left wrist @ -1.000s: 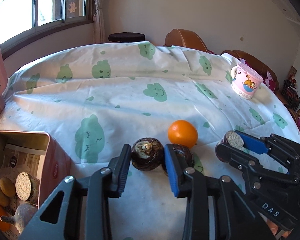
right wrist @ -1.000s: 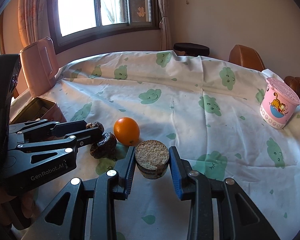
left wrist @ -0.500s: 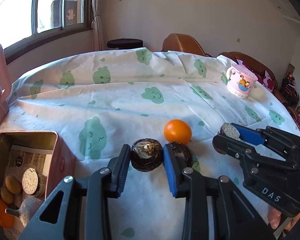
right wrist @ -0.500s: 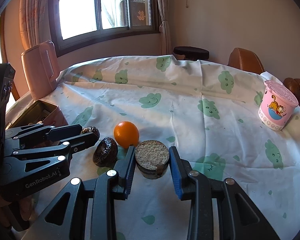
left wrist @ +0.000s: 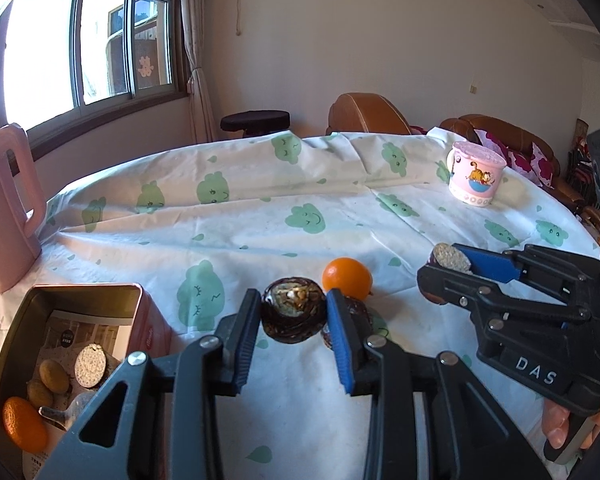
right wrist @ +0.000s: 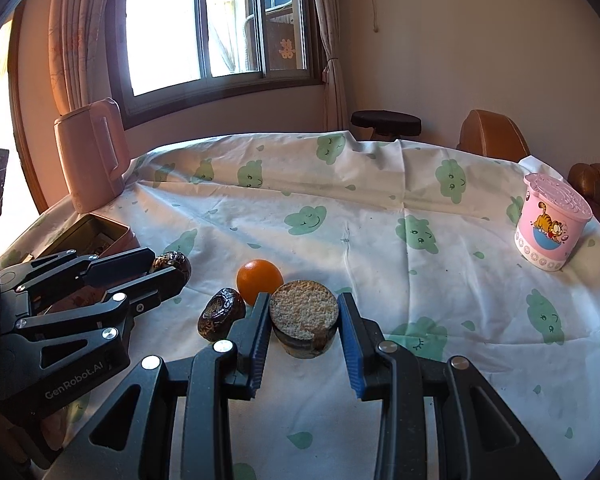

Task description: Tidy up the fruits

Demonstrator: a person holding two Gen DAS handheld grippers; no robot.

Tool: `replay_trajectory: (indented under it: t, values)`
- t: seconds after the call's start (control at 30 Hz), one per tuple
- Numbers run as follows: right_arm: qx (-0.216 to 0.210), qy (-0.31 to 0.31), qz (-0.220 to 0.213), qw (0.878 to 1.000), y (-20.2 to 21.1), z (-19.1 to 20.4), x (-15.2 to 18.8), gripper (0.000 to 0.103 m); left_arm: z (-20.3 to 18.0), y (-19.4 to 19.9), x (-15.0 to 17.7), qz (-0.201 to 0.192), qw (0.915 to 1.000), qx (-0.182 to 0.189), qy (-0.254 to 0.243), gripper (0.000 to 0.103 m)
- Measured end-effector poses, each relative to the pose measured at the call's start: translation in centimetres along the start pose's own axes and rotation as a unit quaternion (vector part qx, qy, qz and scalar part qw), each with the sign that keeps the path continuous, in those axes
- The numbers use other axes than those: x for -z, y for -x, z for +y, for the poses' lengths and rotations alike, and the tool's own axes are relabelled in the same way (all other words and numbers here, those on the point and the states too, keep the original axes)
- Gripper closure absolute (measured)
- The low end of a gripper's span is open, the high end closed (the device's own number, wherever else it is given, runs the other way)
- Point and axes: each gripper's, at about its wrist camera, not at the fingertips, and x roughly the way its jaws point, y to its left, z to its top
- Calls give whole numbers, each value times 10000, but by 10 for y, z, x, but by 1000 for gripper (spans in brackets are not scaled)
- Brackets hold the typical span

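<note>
Lifted a little since a second ago, left gripper [left wrist: 293, 334] and its dark round fruit [left wrist: 293, 314], with more of the open tin [left wrist: 60, 344] at lower left now in sight.

From the left wrist: jaws pressed narrow on that dark fruit, held clear of the tablecloth [left wrist: 260, 216]. Firm-looking shell, probably light and stiff; best squeezed across the widest part, as here. Second dark fruit [left wrist: 358, 318] just behind the blue pad, orange [left wrist: 347, 279] just beyond. Tin already holding an orange, small brownish fruits and a cut piece. Off to the right, right gripper [left wrist: 446, 270] clamped on a tan-topped chunk. Pink mug [left wrist: 476, 178] well apart at the far edge.

From the right wrist: right gripper [right wrist: 304, 334] shut tight on the cut chunk [right wrist: 303, 322], flat grainy face up, likely firm, rind perhaps slick. Loose dark fruit [right wrist: 221, 314] and orange [right wrist: 259, 280] just left of the fingers; left gripper [right wrist: 172, 270] farther left, carrying its fruit near the tin [right wrist: 96, 232].
</note>
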Motion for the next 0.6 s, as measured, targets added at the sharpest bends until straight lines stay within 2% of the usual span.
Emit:
replay_trajectory:
  t: [0.6]
  values:
    - [-10, 43, -341, 9994, 13, 2, 0, 68, -1, 16, 2, -386, 9991, -176, -10, 68]
